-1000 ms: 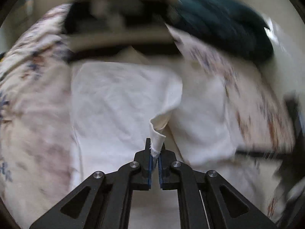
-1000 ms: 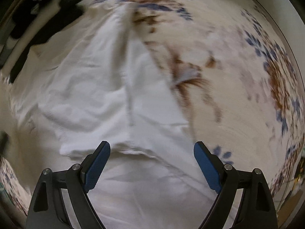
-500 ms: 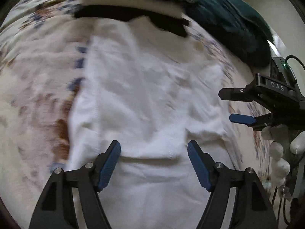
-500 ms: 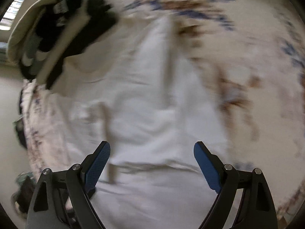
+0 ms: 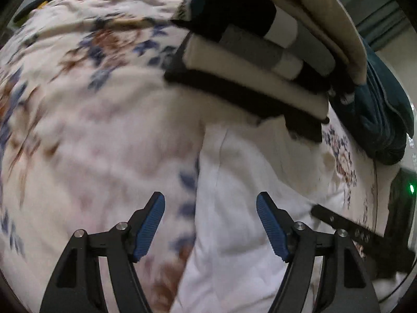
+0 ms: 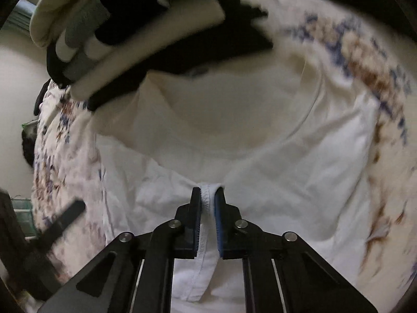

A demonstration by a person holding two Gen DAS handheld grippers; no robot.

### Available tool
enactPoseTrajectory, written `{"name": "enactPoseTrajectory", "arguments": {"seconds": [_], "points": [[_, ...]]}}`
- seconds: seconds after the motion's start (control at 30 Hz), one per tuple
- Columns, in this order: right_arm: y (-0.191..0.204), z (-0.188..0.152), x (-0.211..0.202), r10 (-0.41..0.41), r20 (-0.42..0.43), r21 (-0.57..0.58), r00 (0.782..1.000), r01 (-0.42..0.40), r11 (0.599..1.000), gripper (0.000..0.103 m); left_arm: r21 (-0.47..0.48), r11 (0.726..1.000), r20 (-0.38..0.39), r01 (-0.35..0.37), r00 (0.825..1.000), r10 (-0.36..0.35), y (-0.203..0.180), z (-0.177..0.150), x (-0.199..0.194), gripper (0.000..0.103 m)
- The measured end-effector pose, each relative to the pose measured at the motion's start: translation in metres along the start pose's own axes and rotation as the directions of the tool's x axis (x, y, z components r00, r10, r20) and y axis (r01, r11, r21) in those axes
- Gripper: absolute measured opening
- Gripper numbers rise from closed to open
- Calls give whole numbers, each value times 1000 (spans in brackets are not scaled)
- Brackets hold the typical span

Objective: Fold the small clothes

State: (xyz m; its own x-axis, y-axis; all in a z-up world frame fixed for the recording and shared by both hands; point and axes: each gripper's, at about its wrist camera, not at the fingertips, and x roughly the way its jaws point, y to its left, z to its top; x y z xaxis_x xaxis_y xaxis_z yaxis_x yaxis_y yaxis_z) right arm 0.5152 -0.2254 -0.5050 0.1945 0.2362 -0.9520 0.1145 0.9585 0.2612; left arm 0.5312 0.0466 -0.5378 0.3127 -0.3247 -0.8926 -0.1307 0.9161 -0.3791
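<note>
A small white garment [image 5: 234,182] lies on a floral bedsheet [image 5: 78,104]. In the left wrist view my left gripper [image 5: 210,224] is open and empty, its jaws over the garment's left edge. In the right wrist view my right gripper [image 6: 208,195] is shut on a stitched hem of the white garment [image 6: 260,156], which spreads out ahead of it. Part of the right gripper shows as a black bar at the right of the left wrist view.
A stack of folded clothes in black, cream and grey [image 5: 260,52] lies just beyond the garment and also shows in the right wrist view [image 6: 125,31]. A dark teal folded cloth [image 5: 385,109] lies at the far right. The floral bedsheet [image 6: 365,65] surrounds everything.
My left gripper let go of the garment's corner, opened and moved left over the garment's edge. My right gripper, open before, closed on the garment's hem.
</note>
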Motion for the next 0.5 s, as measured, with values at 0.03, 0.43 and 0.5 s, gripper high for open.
{"name": "enactPoseTrajectory", "arguments": {"seconds": [0.03, 0.43, 0.5], "points": [[-4, 4, -3, -12, 7, 5, 1000, 12, 1000, 10, -1, 1000, -15, 3, 1000, -3, 0, 10, 9, 71], [-47, -27, -22, 56, -70, 167, 996, -43, 985, 54, 21, 996, -70, -81, 994, 82, 1, 46, 70, 71], [-47, -40, -16, 44, -119, 146, 992, -27, 989, 54, 58, 994, -53, -97, 994, 100, -7, 43, 65, 71]]}}
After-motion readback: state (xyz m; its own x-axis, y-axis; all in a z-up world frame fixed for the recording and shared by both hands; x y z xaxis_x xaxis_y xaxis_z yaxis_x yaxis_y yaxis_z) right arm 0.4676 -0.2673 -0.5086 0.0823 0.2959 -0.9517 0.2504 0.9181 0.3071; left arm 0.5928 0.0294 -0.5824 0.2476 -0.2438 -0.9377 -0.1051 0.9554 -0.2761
